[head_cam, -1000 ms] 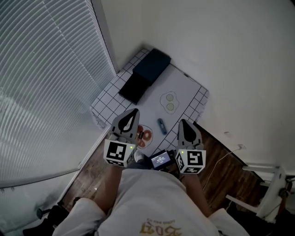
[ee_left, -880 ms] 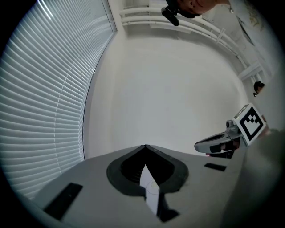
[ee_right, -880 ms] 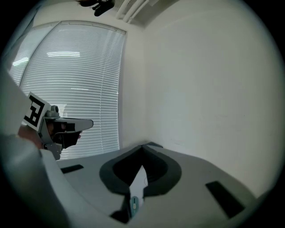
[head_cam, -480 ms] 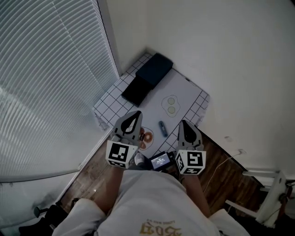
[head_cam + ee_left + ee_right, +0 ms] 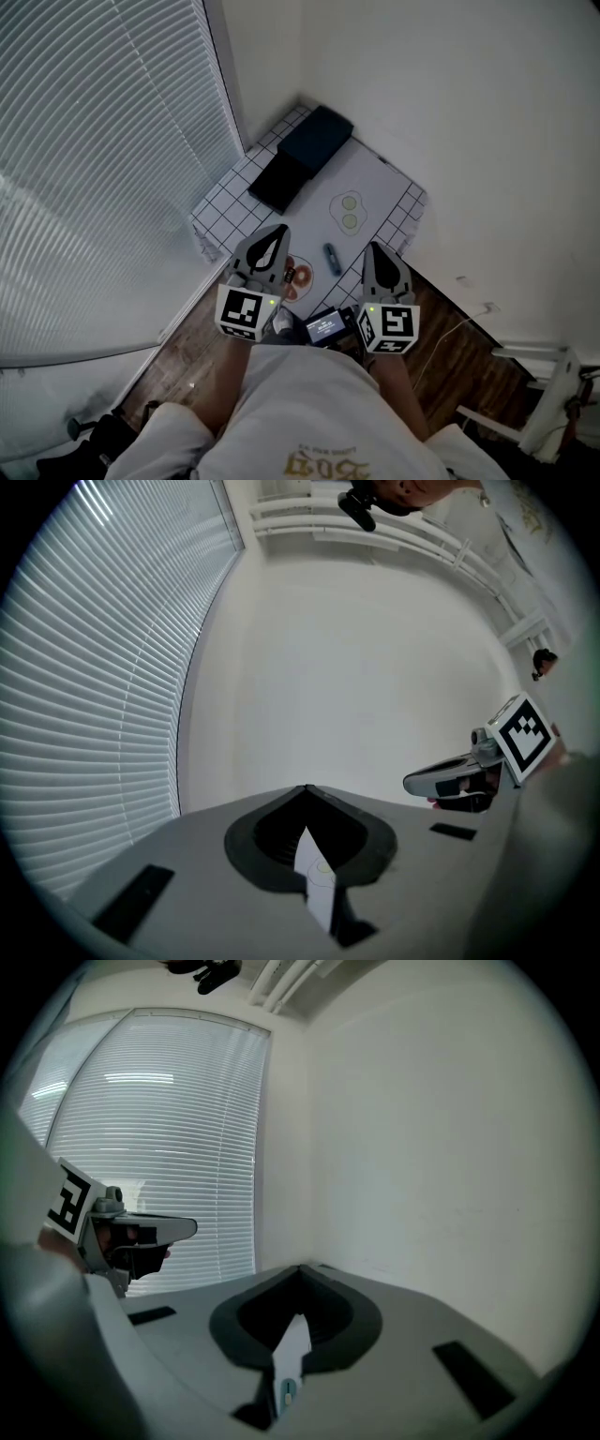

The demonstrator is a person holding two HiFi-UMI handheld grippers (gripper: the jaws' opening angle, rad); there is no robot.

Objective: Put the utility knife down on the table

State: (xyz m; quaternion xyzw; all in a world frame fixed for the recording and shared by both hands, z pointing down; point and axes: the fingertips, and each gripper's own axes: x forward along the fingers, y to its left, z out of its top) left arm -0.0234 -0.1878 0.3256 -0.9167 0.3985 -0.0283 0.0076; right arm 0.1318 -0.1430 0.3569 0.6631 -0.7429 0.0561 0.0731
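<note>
Head view: a small surface covered by a white cloth with black grid lines [image 5: 217, 214] stands in the corner of the room. White slatted blinds [image 5: 94, 141] are on its left and a plain white wall [image 5: 469, 112] on its right. The small dark-blue utility knife [image 5: 331, 258] lies flat on the cloth close to the near edge, between the tips of the two tongs and touching neither. Beyond it is a pale mat with two green circles [image 5: 370, 173]. A dark navy box [image 5: 315, 138] and a flat black box [image 5: 278, 182] lie at the far left. An orange ringed object [image 5: 298, 277] sits just right of the left tongs [image 5: 274, 232]. The right tongs [image 5: 375, 249] hang at the near right edge.

Left gripper view: the left tongs [image 5: 306, 789] are clenched, tips meeting, with nothing between them. The right tongs [image 5: 411, 783] show at the right.

Right gripper view: the right tongs [image 5: 302, 1269] are likewise clenched and empty. The left tongs [image 5: 192, 1228] show at the left, in front of the blinds
</note>
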